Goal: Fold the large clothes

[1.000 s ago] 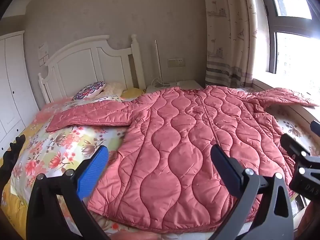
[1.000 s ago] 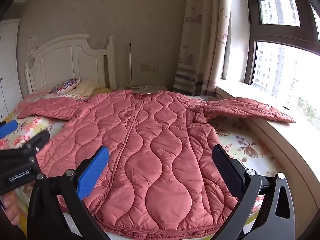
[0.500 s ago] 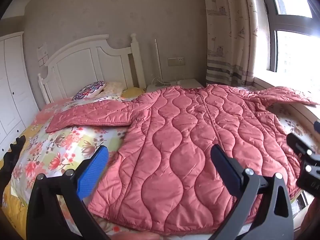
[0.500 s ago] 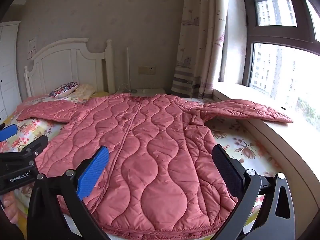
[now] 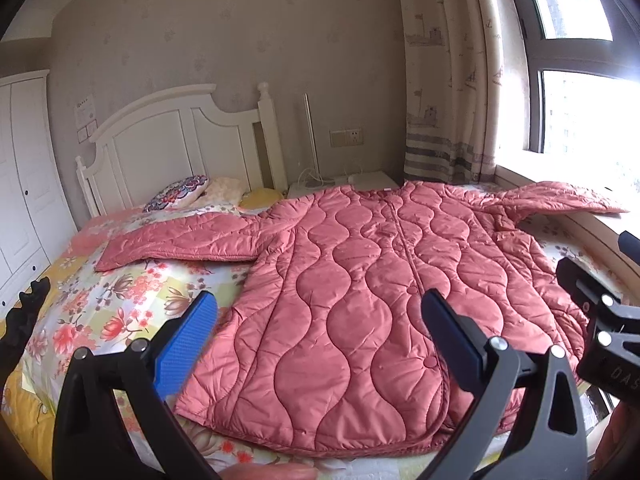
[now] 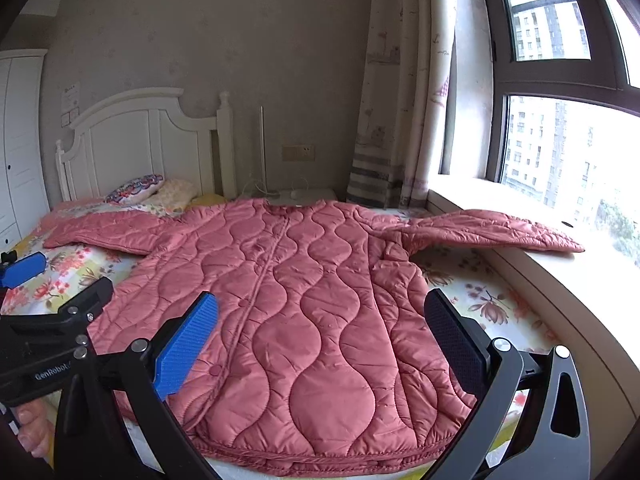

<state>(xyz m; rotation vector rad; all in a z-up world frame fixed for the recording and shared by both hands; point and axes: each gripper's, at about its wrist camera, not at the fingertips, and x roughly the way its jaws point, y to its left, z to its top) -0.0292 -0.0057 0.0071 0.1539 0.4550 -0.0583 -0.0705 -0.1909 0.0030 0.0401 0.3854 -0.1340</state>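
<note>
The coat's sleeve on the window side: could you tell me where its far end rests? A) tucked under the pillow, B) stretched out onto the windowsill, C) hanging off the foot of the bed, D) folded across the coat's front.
B: in the right wrist view the sleeve of the pink quilted coat reaches out flat from the bed onto the windowsill, with its cuff lying beside the window.
</note>
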